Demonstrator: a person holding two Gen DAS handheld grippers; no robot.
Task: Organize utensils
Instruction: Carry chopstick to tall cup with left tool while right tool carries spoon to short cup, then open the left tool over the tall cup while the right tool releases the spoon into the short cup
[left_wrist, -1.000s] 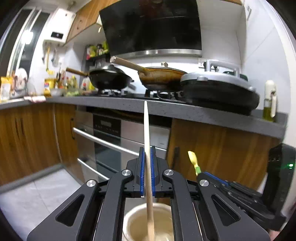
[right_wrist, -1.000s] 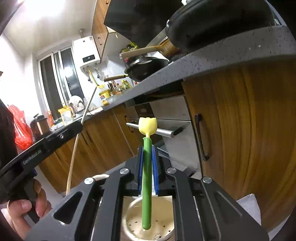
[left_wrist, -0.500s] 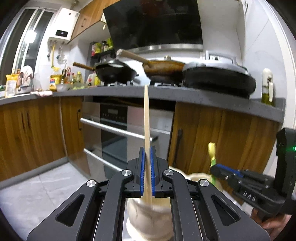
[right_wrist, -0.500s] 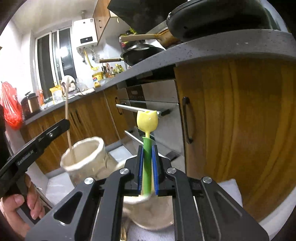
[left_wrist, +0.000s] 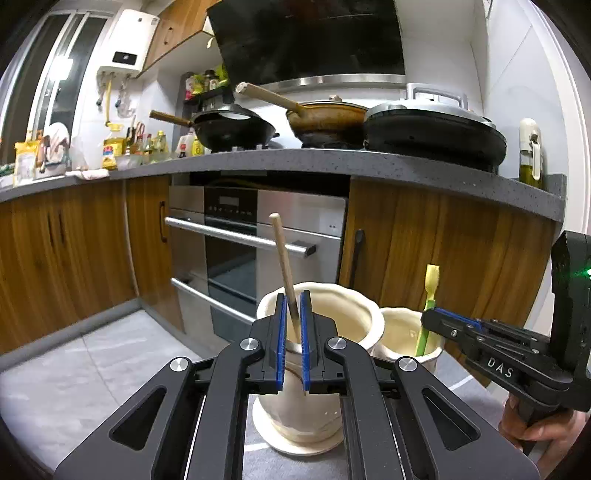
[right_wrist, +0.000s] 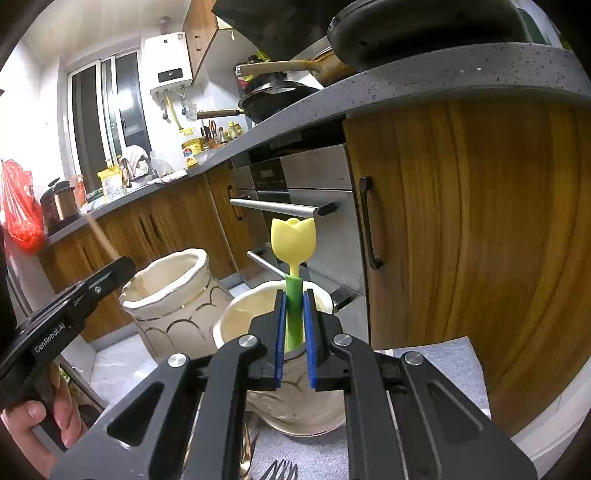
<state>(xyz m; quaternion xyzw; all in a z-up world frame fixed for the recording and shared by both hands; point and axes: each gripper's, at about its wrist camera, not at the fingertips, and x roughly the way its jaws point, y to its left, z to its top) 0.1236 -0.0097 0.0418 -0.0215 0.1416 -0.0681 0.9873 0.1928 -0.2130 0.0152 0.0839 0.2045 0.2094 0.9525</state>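
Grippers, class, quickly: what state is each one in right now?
Left gripper: closed on the wooden stick, over the taller jar.
Right gripper: closed on the green utensil.

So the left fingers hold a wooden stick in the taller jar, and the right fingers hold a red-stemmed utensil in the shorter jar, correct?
Not quite: the stem of the utensil is green, with a yellow tulip top, as the right wrist view shows. The rest holds: wooden stick in the taller jar, utensil in the shorter jar.

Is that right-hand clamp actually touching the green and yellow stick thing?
Touching. The right wrist view shows the right gripper with both blue pads pressed against the green utensil, no gap either side.
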